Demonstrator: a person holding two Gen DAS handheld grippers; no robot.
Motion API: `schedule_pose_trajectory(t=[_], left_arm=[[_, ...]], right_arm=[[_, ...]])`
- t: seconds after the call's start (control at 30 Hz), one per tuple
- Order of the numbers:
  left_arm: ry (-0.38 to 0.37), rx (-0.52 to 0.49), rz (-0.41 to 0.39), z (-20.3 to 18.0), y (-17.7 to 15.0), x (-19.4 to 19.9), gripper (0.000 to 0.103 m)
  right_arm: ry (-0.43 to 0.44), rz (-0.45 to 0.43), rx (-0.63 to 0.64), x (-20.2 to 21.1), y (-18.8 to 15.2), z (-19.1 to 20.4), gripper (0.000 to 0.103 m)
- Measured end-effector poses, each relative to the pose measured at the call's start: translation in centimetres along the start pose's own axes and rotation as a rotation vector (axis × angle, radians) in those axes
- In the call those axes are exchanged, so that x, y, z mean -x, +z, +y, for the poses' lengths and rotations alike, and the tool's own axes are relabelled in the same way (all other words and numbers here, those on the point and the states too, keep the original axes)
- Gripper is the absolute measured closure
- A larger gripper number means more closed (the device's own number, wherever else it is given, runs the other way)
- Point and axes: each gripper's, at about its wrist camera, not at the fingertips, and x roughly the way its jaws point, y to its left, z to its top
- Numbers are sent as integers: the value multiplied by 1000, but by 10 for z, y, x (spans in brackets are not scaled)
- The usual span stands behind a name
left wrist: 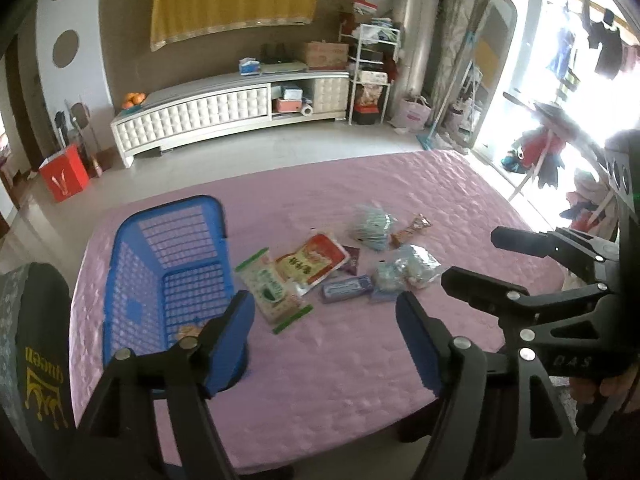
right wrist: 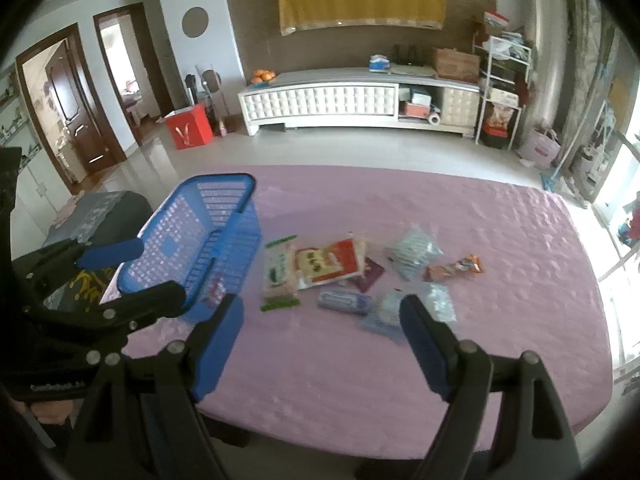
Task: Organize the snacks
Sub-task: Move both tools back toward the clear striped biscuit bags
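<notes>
Both grippers are up over the near edge of the surface [left wrist: 320, 380], which has a pink quilted cover on it. The left gripper [left wrist: 326, 340] has its blue-padded fingers [left wrist: 230, 344] spread wide with nothing between them, not touching anything. Same for the right gripper [right wrist: 322, 340]: fingers [right wrist: 424, 352] wide apart, empty, hanging above the cover.

Writing: the left gripper's body shows white lettering in the right wrist view but it's too smeared to read. In the left wrist view the right gripper's body has pale letters too, can't make them out for sure. The white and red bag [left wrist: 312, 262] has big dark characters on a yellow panel, blurry. The dark chair back [left wrist: 38, 360] at the near left corner has gold lettering and a crown-like logo, not legible.

The snacks sit in a loose cluster around the middle of the surface: a long white pack with green ends [left wrist: 272, 290], the red bag overlapping it, a small maroon packet [left wrist: 352, 260], a purple-blue bar [left wrist: 348, 288], two clear bags of pale blue candies [left wrist: 372, 224] [left wrist: 408, 268], and an orange wrapper [left wrist: 412, 230] toward the far side. The blue basket [left wrist: 132, 240] stands just left of them near the left edge, with something small and orange at its bottom.

Past the far edge there's a white cabinet [right wrist: 320, 100] and a red box [right wrist: 188, 126] on the floor.
</notes>
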Motion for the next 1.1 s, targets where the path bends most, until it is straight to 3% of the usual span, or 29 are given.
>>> schedule_pose_trajectory(t=[0.57,1.1], left_arm=[[-27,-86,148,-59,15,-95,30],[-62,-31,322,-53,9,-208,30]], right_arm=[[-36,114,-75,-33,-24,-95,14],[-10,276,-137,-125,-32,-145,10]])
